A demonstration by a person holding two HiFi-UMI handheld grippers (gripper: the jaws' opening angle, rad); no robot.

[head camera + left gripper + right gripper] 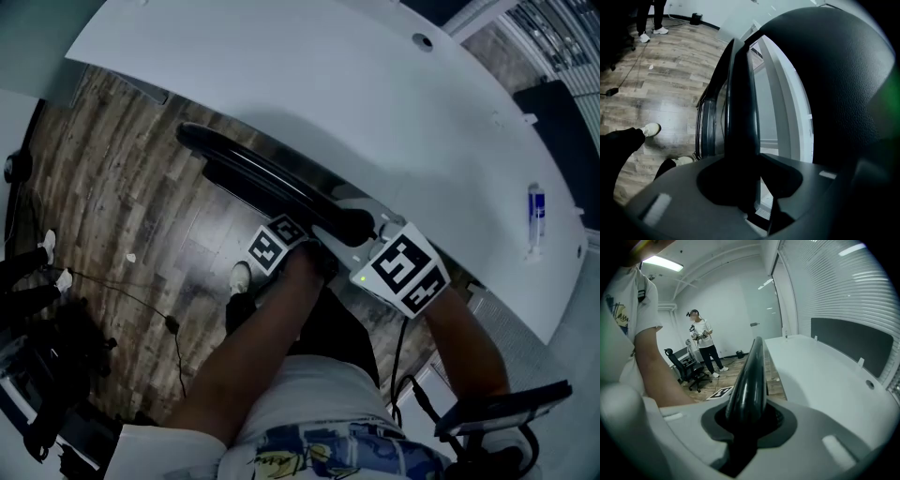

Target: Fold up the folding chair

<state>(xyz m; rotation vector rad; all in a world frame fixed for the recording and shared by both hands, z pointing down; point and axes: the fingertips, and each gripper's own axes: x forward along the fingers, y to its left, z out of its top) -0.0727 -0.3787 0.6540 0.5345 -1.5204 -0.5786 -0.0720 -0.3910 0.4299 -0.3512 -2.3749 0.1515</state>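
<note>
My left tongs [740, 164] and right tongs [745, 416] are both clamped on the black folding chair [253, 169]. Can't read the bottle [535, 214] label on the counter [375, 103].

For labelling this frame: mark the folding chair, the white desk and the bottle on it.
folding chair [267, 180], head view, on its black upper edge.
white desk [375, 103], head view, on a bare part of its top.
bottle [535, 211], head view, on its body.
</note>
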